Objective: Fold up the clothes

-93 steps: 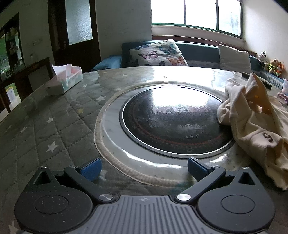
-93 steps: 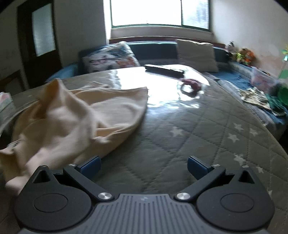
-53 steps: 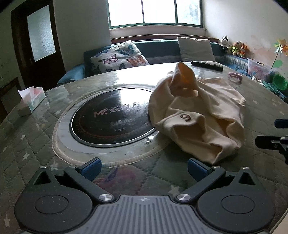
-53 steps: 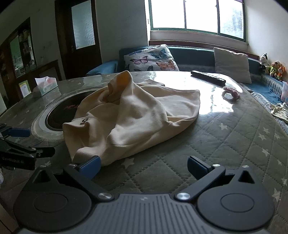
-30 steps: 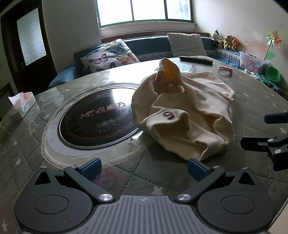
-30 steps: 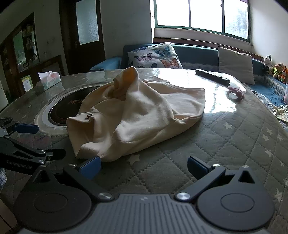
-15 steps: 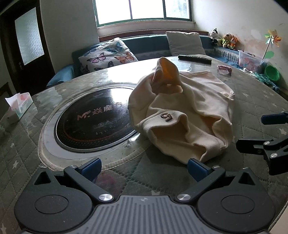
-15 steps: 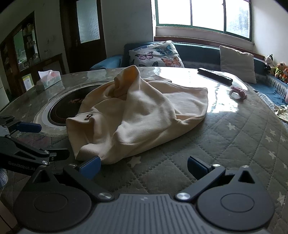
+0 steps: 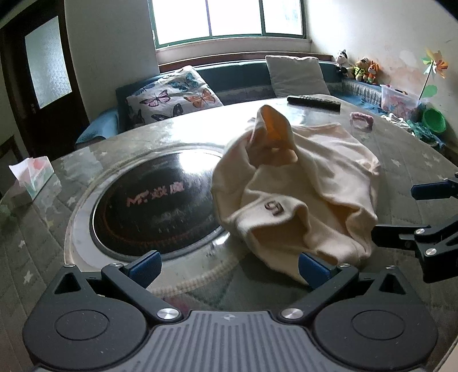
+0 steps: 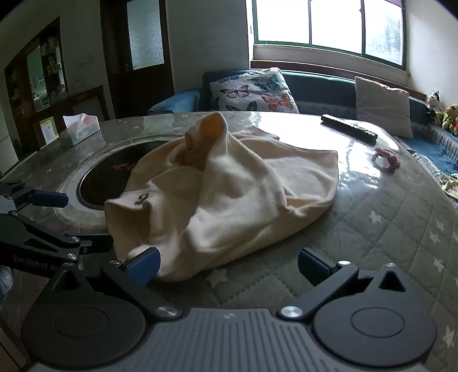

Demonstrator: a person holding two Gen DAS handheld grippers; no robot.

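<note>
A: Where lies the crumpled cream cotton garment (image 9: 297,197)?

B: On the round quilted table (image 10: 386,229), between my wide-open left gripper (image 9: 227,266) and right gripper (image 10: 229,264); its near hem is closest to both.

Both wrist cams low, near shared garment (image 9: 297,197).

Blown-out daylight from the window (image 9: 229,17) at 12 o'clock, glare across the tabletop (image 10: 300,126), dark fisheye-bent corners.
</note>
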